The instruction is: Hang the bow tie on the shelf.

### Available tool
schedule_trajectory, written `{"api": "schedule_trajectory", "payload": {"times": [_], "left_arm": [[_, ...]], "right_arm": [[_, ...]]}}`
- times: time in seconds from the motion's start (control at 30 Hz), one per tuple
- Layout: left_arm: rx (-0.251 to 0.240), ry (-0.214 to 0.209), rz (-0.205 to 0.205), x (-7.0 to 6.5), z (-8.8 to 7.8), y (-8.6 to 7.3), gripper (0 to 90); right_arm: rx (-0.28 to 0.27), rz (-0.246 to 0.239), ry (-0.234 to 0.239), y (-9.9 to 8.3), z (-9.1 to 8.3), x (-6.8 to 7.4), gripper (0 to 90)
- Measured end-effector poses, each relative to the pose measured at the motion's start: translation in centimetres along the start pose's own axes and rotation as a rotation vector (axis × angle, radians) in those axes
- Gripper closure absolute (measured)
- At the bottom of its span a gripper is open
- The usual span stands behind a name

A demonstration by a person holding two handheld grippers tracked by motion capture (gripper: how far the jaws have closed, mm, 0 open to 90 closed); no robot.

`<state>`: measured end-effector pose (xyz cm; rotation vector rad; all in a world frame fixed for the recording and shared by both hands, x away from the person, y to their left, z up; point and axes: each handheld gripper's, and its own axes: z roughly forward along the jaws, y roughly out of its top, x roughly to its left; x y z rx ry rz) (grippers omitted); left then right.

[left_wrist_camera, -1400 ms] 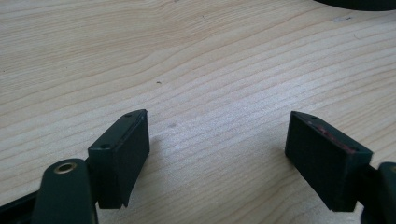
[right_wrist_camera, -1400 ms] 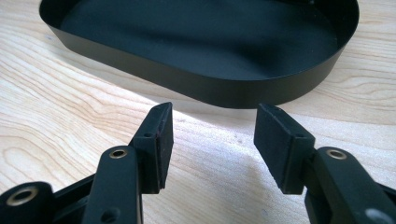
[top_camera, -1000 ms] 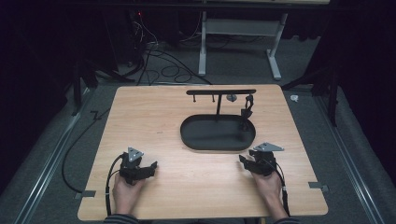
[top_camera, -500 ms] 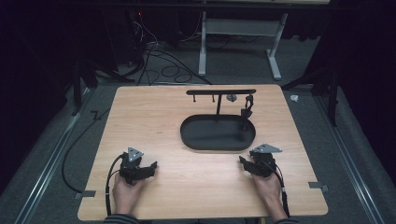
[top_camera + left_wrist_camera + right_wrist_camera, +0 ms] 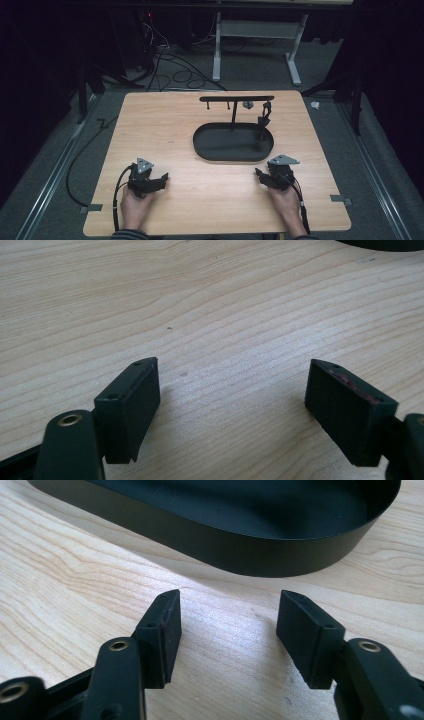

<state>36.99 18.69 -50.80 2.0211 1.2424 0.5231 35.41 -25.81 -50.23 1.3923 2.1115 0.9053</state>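
Tray: we see a black oval tray (image 5: pixel 233 145) toward the far right of the wooden table (image 5: pixel 165 125). A thin T-shaped stand (image 5: pixel 233 107) rises from inside it, its crossbar running along the far side.
Tray contents: besides the stand's post, a small dark item (image 5: pixel 264 120) hangs from the crossbar's right end down to the tray; we cannot tell what it is.
Left gripper (image 5: pixel 159 180): held near the front left edge, jaws spread wide with bare wood between them.
Right gripper (image 5: pixel 260 175): held near the front right edge, just in front of the tray; its jaws have just been opening and stand apart, nothing between them.
Right gripper view: we see the tray's low wall (image 5: pixel 240 542) close ahead and its dark floor.
Left gripper view: we see wood grain and a sliver of the tray at the top right corner.
Open room: the left half and the front middle of the table are bare wood.
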Motion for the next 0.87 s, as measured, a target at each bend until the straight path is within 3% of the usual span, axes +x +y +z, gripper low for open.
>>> {"api": "schedule_trajectory", "payload": {"times": [0.43, 0.87], "left_arm": [[0.000, 0.000, 0.000, 0.00, 0.00, -0.01, 22.6], [-0.001, 0.004, 0.000, -0.02, 0.02, 0.01, 22.7]], "right_arm": [[0.006, 0.003, -0.003, -0.14, -0.12, 0.09, 37.0], [0.005, 0.005, -0.004, -0.13, -0.13, 0.06, 39.4]]}}
